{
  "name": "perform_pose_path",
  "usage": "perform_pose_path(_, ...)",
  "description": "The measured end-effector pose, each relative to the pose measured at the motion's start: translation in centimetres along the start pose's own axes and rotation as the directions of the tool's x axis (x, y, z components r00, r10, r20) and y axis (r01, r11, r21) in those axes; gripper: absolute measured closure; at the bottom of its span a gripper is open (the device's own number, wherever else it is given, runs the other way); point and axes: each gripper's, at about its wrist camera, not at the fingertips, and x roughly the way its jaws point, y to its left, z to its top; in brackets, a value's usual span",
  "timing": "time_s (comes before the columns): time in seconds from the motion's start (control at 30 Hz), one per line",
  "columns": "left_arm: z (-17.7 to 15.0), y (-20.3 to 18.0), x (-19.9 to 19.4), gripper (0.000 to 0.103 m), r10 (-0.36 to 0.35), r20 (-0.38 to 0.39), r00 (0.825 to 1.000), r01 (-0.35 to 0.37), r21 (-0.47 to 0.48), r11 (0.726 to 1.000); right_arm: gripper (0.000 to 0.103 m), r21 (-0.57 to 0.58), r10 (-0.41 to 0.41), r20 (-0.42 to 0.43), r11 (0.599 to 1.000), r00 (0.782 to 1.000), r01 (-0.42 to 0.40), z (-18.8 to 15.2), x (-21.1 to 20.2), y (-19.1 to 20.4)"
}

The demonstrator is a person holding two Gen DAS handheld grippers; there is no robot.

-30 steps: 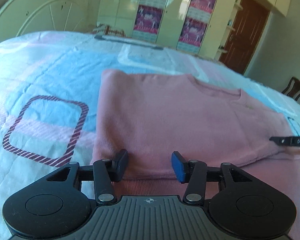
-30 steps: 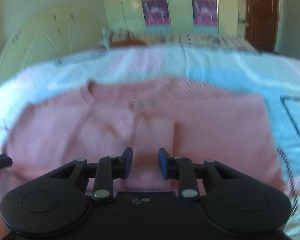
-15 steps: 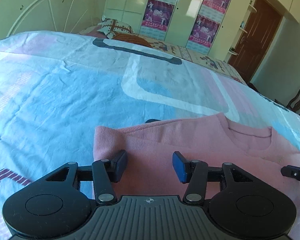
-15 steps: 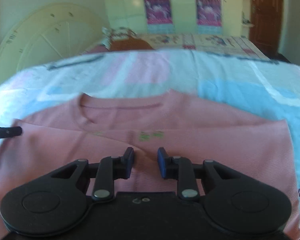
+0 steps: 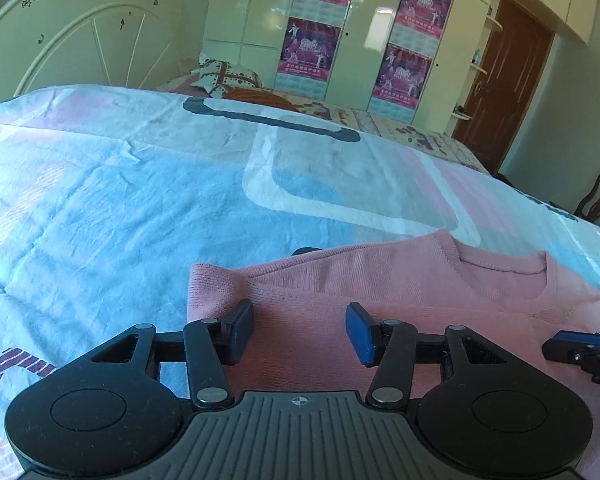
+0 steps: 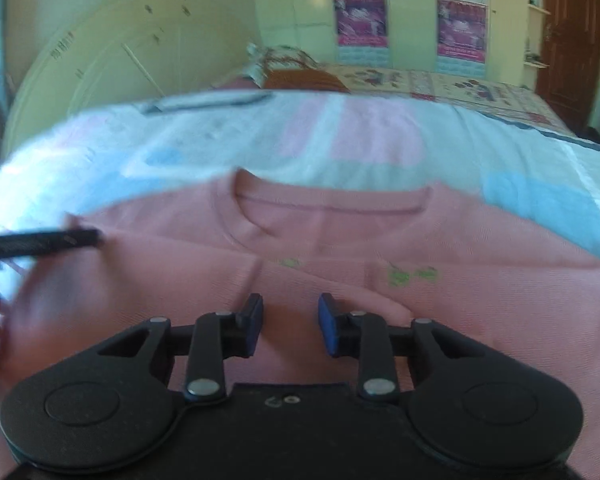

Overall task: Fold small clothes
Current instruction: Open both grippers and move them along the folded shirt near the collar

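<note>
Lying flat on the bed, the pink sweater has its neckline turned toward the headboard end, with the patterned blue, pink and white bedspread showing past it on three sides. A second ago both cameras looked over the sweater's broad middle; since then both tools have travelled up the garment toward its collar edge, so the bedspread now fills most of the left view where pink cloth did before.

The left gripper hangs over the sweater's top corner, where a folded-over shoulder edge makes a small ridge just ahead of one pad. Its jaws stand about half open, as wide as they were a second ago, with cloth under the gap but nothing pinched between the pads.

The right gripper sits just below the neckline, above a small green mark on the chest. Its jaws are narrower, a small gap left between the pads; they closed slightly in the last half second. Only flat fabric lies beneath them and I cannot see any gathered between the pads. This view is blurred.

Each tool's tip shows at the edge of the other's view, near the sweater's shoulder line. Wardrobe doors with posters stand behind the bed.
</note>
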Motion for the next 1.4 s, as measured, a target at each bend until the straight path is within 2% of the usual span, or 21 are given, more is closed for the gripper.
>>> perform_pose_path(0.07,-0.3,0.0,-0.3,0.052,0.000,0.001,1.000,0.000,0.018,1.000,0.087,0.048,0.011,0.009,0.999,1.000,-0.011,-0.2,-0.5,-1.4)
perform_pose_path(0.13,-0.4,-0.6,-0.4,0.052,0.014,-0.002,1.000,-0.014,0.043,0.999,0.088,0.053,0.019,0.004,0.998,1.000,-0.020,0.0,-1.0,-1.8)
perform_pose_path(0.23,0.0,-1.6,-0.7,0.051,0.048,-0.003,0.999,-0.048,0.053,0.997,0.067,0.032,0.006,0.035,0.999,0.999,-0.007,0.5,-1.8,-1.2)
perform_pose_path(0.43,0.5,-1.7,0.3,0.051,0.063,-0.021,0.998,-0.062,0.053,0.997,0.069,-0.006,0.054,0.025,0.999,0.998,-0.054,1.4,-0.4,0.5)
perform_pose_path(0.5,0.5,-1.5,0.5,0.051,0.059,-0.024,0.998,-0.057,0.059,0.997,0.070,-0.022,0.034,-0.018,0.999,0.999,-0.034,1.0,0.9,0.8)
perform_pose_path(0.63,0.9,-1.4,-0.3,0.051,0.056,-0.016,0.998,-0.055,0.055,0.997,0.070,-0.045,0.018,-0.008,0.999,1.000,-0.018,0.9,0.6,1.1)
perform_pose_path(0.67,0.7,-1.6,-0.8,0.051,0.060,0.001,0.998,-0.060,0.068,0.996,0.070,-0.040,0.020,0.002,0.999,1.000,-0.020,1.0,0.1,1.1)
perform_pose_path(0.73,-0.3,-1.7,-1.0,0.051,0.050,-0.040,0.998,-0.046,0.090,0.995,0.070,-0.034,0.027,0.016,0.999,1.000,-0.027,0.9,-0.6,0.8)
perform_pose_path(0.83,-1.5,-2.0,-2.6,0.051,0.059,-0.022,0.998,-0.056,0.115,0.992,0.070,-0.045,0.003,-0.023,0.999,1.000,-0.004,0.3,-0.2,0.7)
perform_pose_path(0.97,-3.5,-1.9,-5.1,0.050,0.037,-0.025,0.999,-0.035,0.090,0.995,0.070,-0.021,-0.006,0.011,1.000,1.000,0.007,-0.6,-2.8,0.0)
perform_pose_path(1.03,-4.7,-1.8,-5.9,0.049,0.054,-0.016,0.998,-0.052,0.105,0.993,0.070,-0.047,-0.037,-0.030,0.998,0.999,0.036,-1.8,-2.6,-0.2)
perform_pose_path(1.1,-5.3,-1.2,-7.0,0.049,0.059,-0.015,0.998,-0.058,0.073,0.996,0.071,-0.084,-0.037,-0.015,0.996,0.999,0.035,-2.6,-3.4,-0.3)
perform_pose_path(1.2,-6.3,-0.1,-8.4,0.049,0.048,-0.015,0.999,-0.047,0.029,0.998,0.067,-0.119,-0.076,0.004,0.990,0.997,0.076,-3.0,-5.3,-0.2)
perform_pose_path(1.3,-7.4,-0.2,-9.3,0.049,0.058,-0.006,0.998,-0.058,0.080,0.995,0.066,-0.106,-0.093,-0.036,0.990,0.995,0.089,-4.5,-5.5,-1.8)
perform_pose_path(1.37,-7.4,-0.5,-9.8,0.048,0.079,-0.013,0.997,-0.077,0.113,0.991,0.066,-0.065,-0.073,-0.030,0.995,0.997,0.071,-4.9,-6.2,-2.8)
perform_pose_path(1.4,-7.1,-0.3,-10.1,0.048,0.067,0.002,0.998,-0.067,0.106,0.992,0.066,-0.048,-0.068,-0.022,0.997,0.997,0.067,-4.8,-6.8,-3.0)
